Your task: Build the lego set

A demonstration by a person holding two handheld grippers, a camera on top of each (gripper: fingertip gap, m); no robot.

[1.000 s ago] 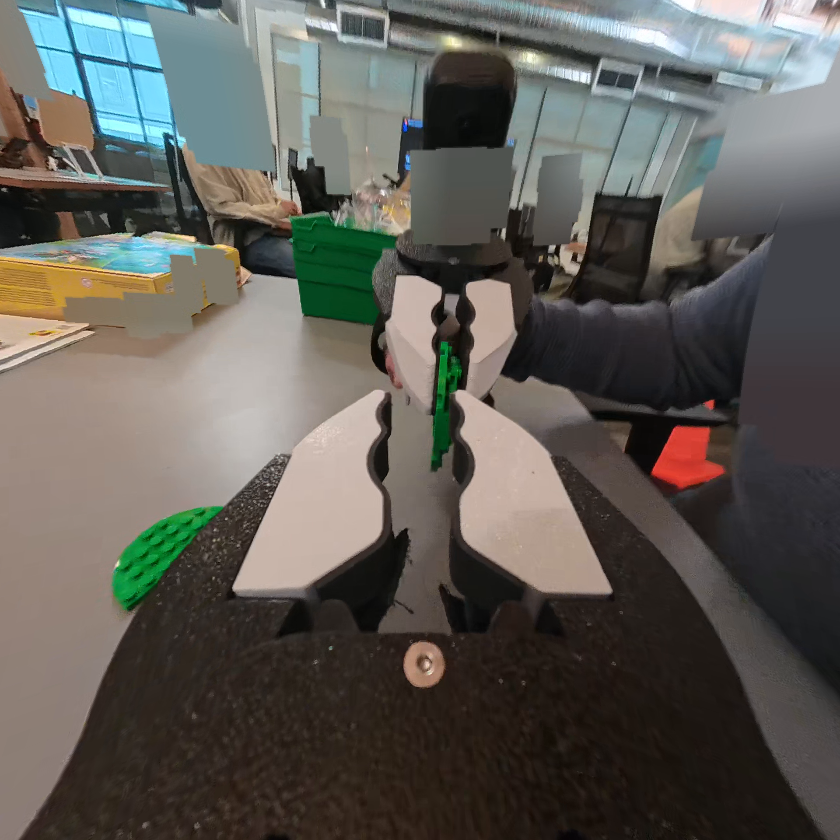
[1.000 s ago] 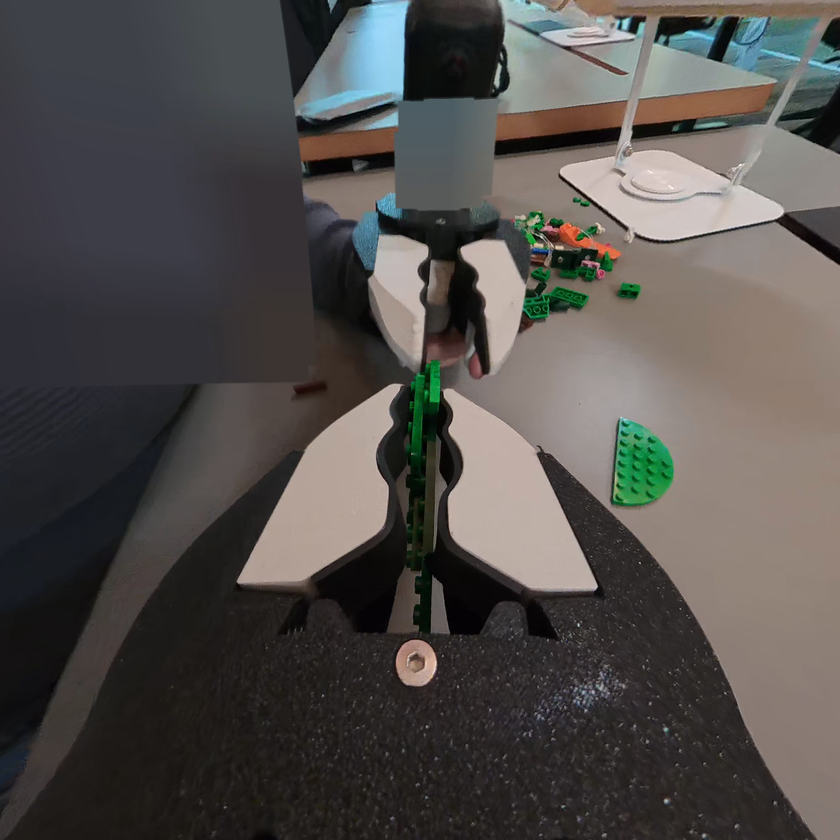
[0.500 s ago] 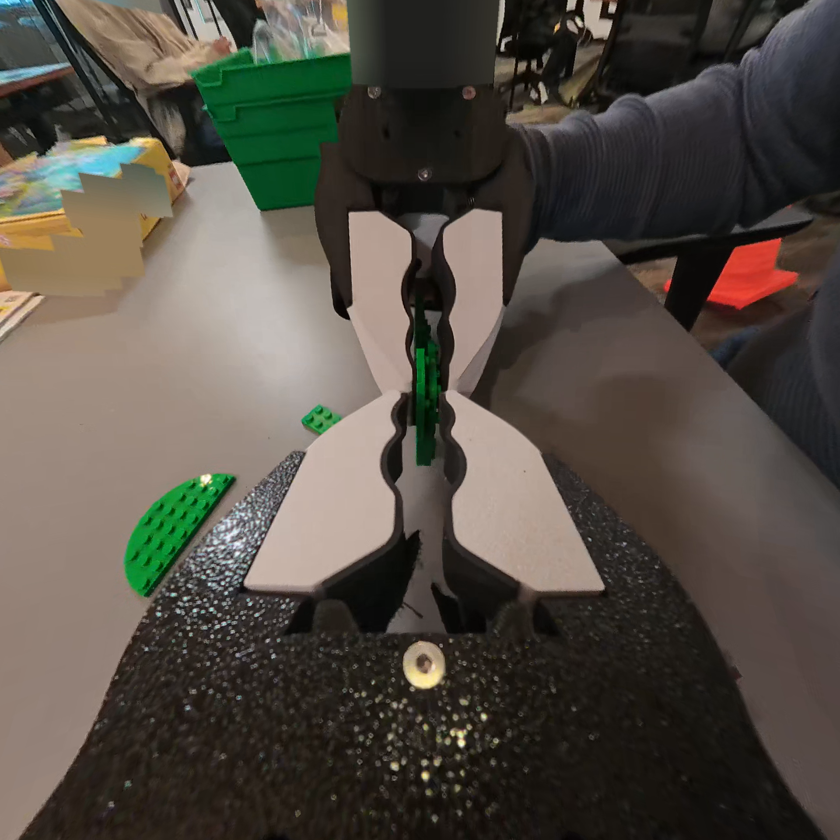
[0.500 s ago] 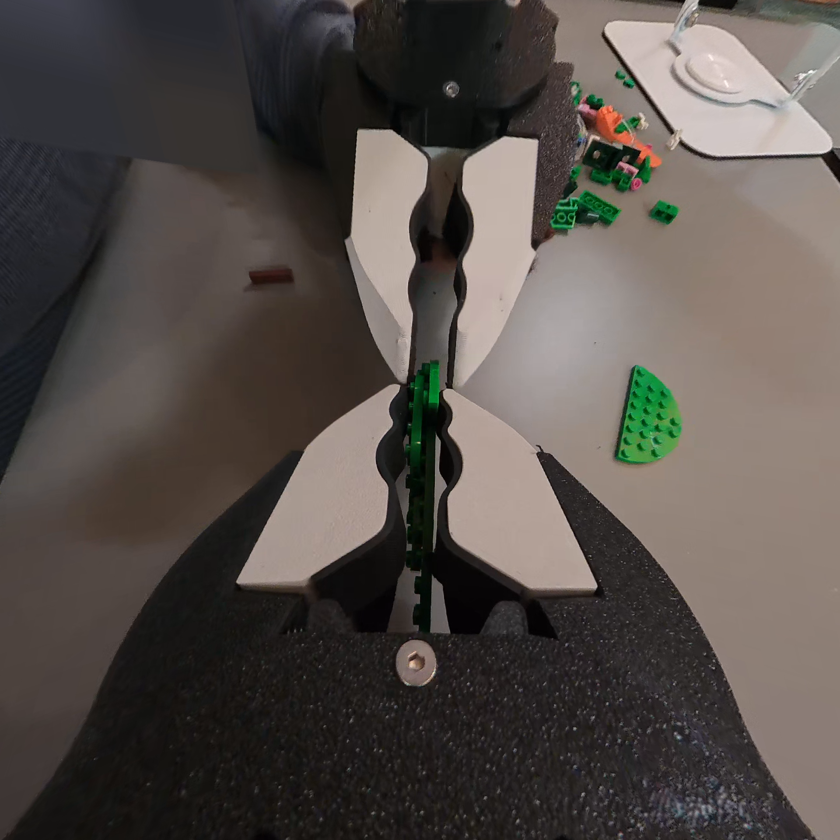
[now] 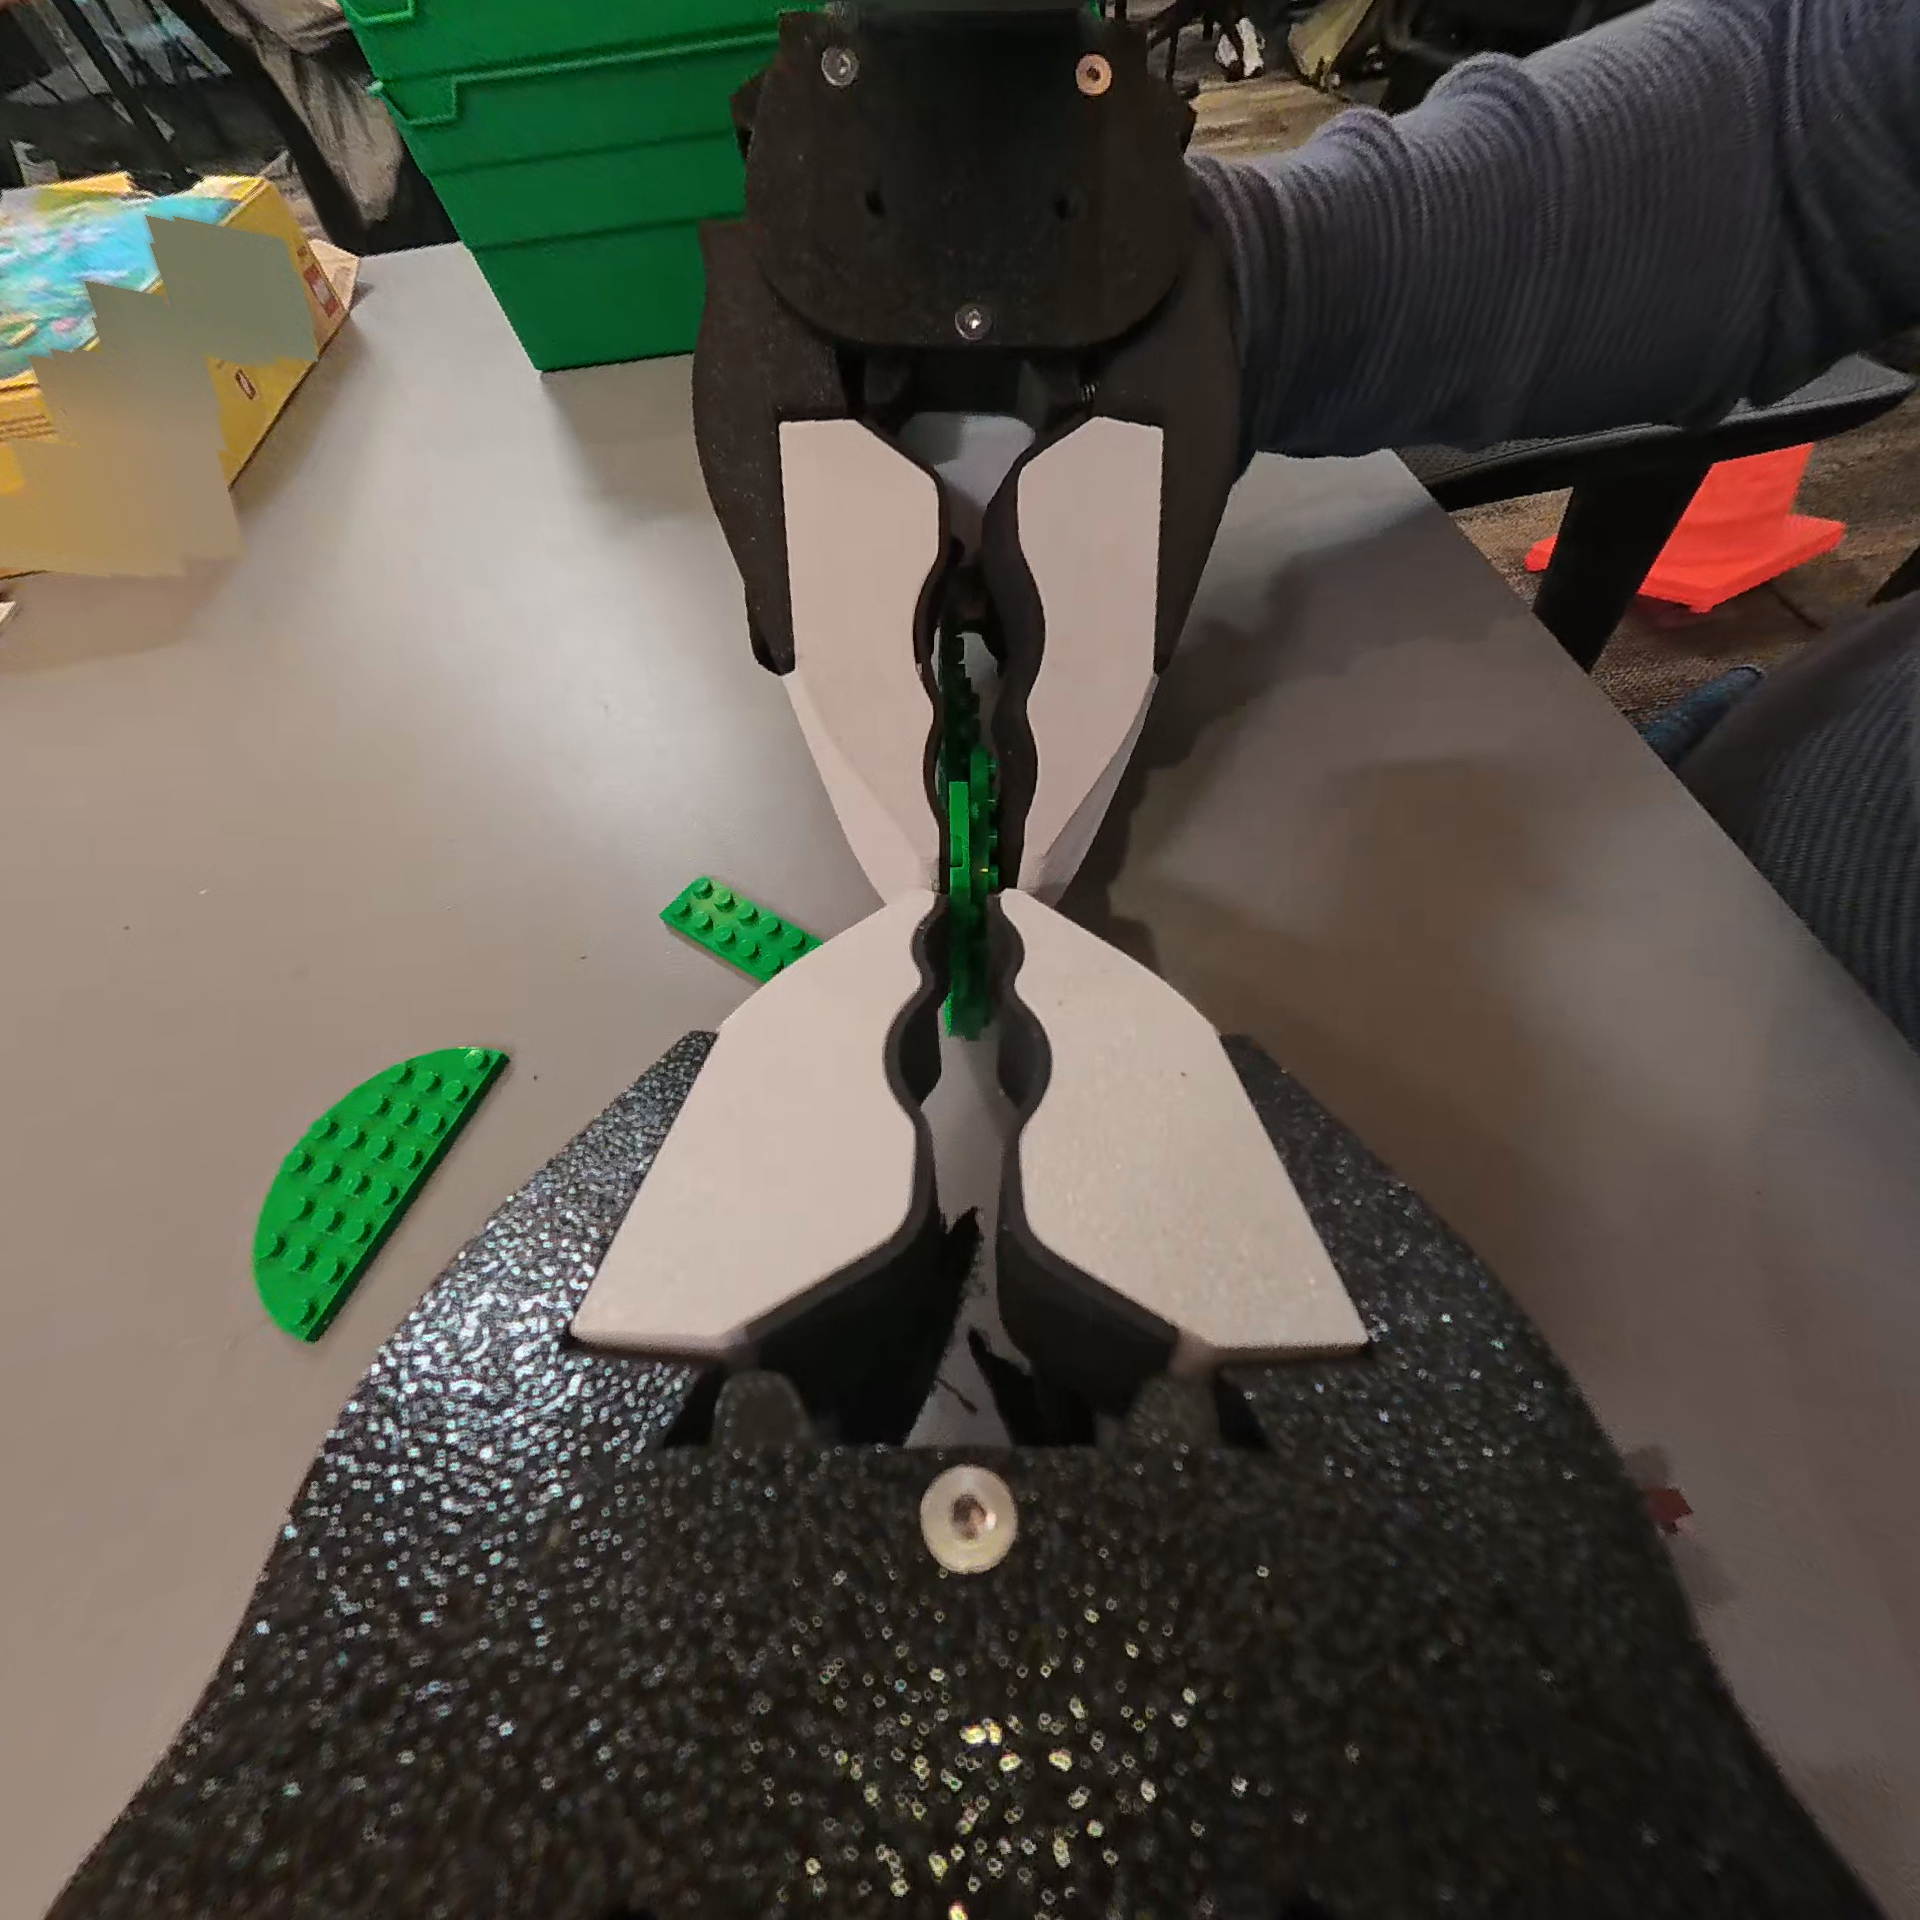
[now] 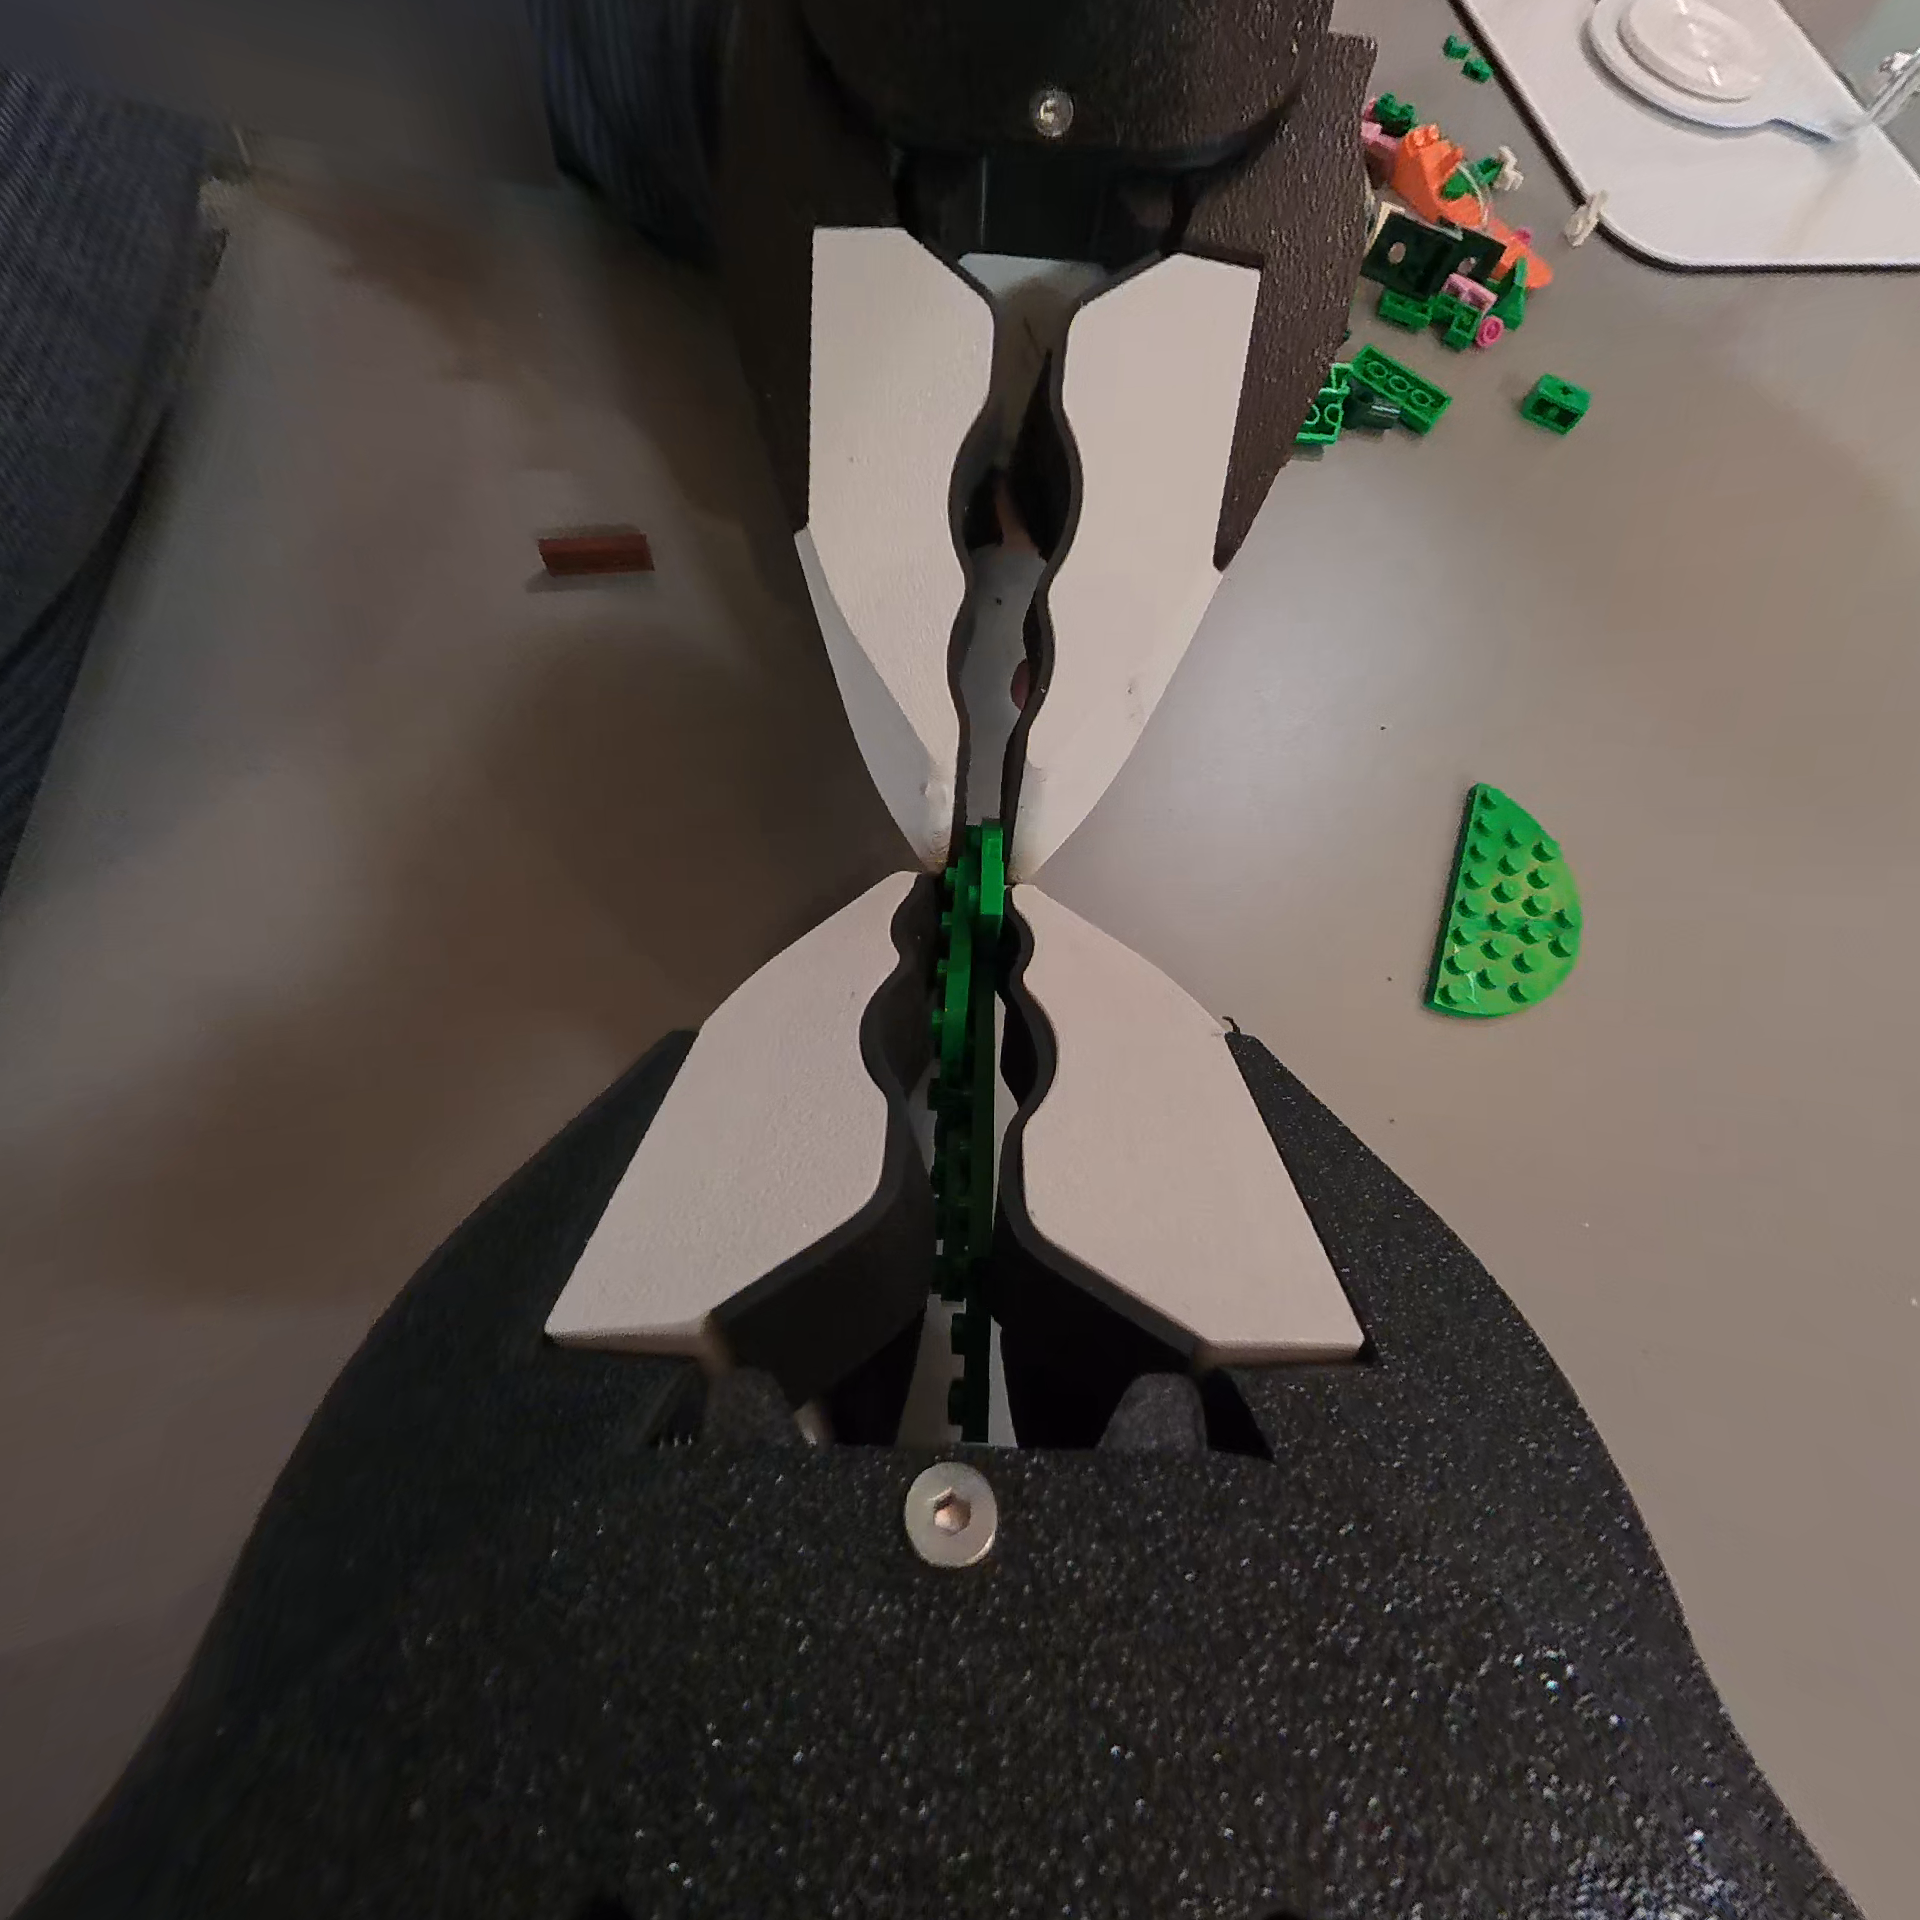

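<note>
The two claws have come tip to tip. The right claw (image 6: 961, 883) pinches a green plate (image 6: 966, 1039); the left claw (image 5: 966, 925), narrow, now closes around its end.

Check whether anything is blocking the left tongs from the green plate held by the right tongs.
Nothing visible does. The green plate, clamped edge-on in the right tongs, has its free end between the left tongs. Whether they pinch it is unclear. The half-round plate lies off to the side.
</note>
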